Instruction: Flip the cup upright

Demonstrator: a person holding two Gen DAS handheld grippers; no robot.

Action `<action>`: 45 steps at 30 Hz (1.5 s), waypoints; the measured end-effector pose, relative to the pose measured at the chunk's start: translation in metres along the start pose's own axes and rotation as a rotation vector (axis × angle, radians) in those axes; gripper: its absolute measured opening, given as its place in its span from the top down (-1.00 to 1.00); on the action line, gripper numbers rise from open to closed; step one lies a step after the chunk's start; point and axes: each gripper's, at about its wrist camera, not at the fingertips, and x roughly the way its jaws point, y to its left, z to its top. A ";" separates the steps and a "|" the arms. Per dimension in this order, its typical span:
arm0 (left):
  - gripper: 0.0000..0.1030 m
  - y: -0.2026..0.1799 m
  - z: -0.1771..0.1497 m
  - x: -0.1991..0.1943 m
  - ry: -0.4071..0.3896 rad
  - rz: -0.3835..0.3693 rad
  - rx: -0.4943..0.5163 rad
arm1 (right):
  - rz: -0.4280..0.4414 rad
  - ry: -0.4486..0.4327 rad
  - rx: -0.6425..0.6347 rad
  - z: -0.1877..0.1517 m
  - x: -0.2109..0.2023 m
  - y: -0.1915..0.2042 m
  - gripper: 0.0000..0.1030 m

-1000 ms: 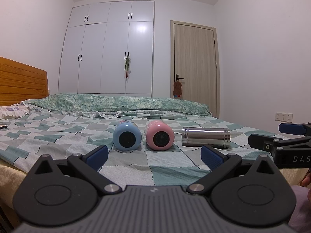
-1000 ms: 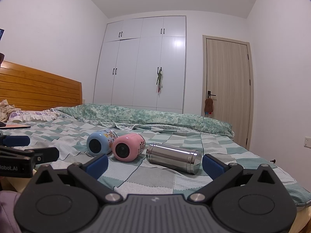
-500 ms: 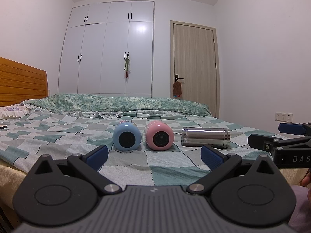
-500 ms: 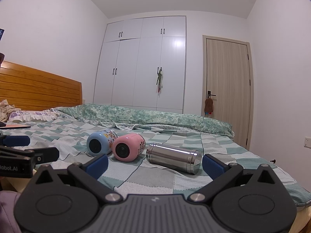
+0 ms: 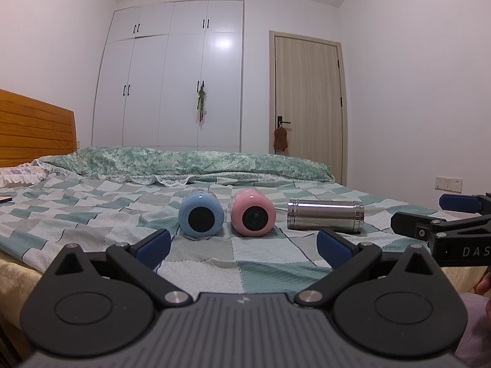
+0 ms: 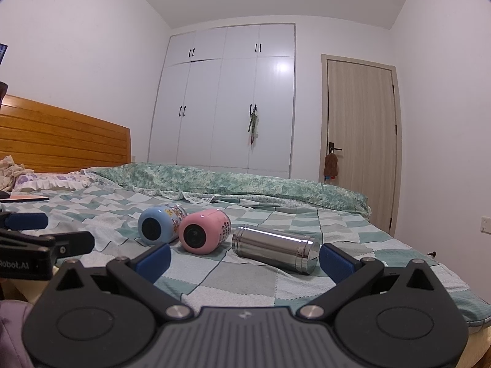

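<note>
Both claws spread wide, nothing in them: left gripper (image 5: 242, 242) and right gripper (image 6: 244, 257) hang at the near edge of the bed (image 5: 276, 263), w/ all three cups well ahead of the tips. Blue cup (image 5: 201, 217), pink cup (image 5: 253, 216) and steel cup (image 5: 326, 216) lie on their sides in a row, none upright yet. Blue & pink sit just beside each other, dark round ends facing us; steel one lies crosswise, apart to the right. Best bet, imo: go for one body across its width, approach low, pinch mid-barrel, then rotate and set down slow. Steel looks slick, ribbed bands near the ends; pastel pair rounded, glossy, printed sides. Checked quilt's soft, so an upright cup may wobble.
</note>
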 end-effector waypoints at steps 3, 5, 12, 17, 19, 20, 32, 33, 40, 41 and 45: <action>-1.00 0.000 0.005 0.005 0.023 -0.004 0.003 | 0.030 0.022 0.008 0.005 0.004 -0.003 -1.00; -1.00 0.001 0.010 0.009 0.038 0.003 0.011 | 0.048 0.032 0.021 0.010 0.010 -0.006 -1.00; -1.00 0.016 0.038 0.036 0.060 0.031 0.003 | 0.120 0.055 0.014 0.032 0.044 -0.007 -1.00; -1.00 0.027 0.059 0.065 0.084 0.056 0.009 | 0.172 0.070 -0.010 0.051 0.082 -0.005 -1.00; -1.00 0.032 0.066 0.080 0.108 0.064 0.011 | 0.187 0.073 -0.016 0.058 0.097 -0.004 -1.00; -1.00 0.034 0.069 0.086 0.119 0.069 0.012 | 0.195 0.077 -0.017 0.062 0.107 -0.004 -1.00; -1.00 0.054 0.101 0.177 0.265 0.136 0.060 | 0.268 0.146 -0.064 0.094 0.210 0.003 -1.00; -1.00 0.055 0.103 0.185 0.277 0.139 0.067 | 0.275 0.156 -0.067 0.096 0.218 0.003 -1.00; -1.00 0.058 0.110 0.239 0.376 0.152 0.100 | 0.290 0.215 -0.108 0.101 0.271 0.006 -1.00; -1.00 0.059 0.110 0.246 0.395 0.153 0.102 | 0.293 0.224 -0.114 0.101 0.277 0.006 -1.00; -1.00 0.066 0.106 0.280 0.479 0.151 0.093 | 0.304 0.274 -0.141 0.098 0.303 0.005 -1.00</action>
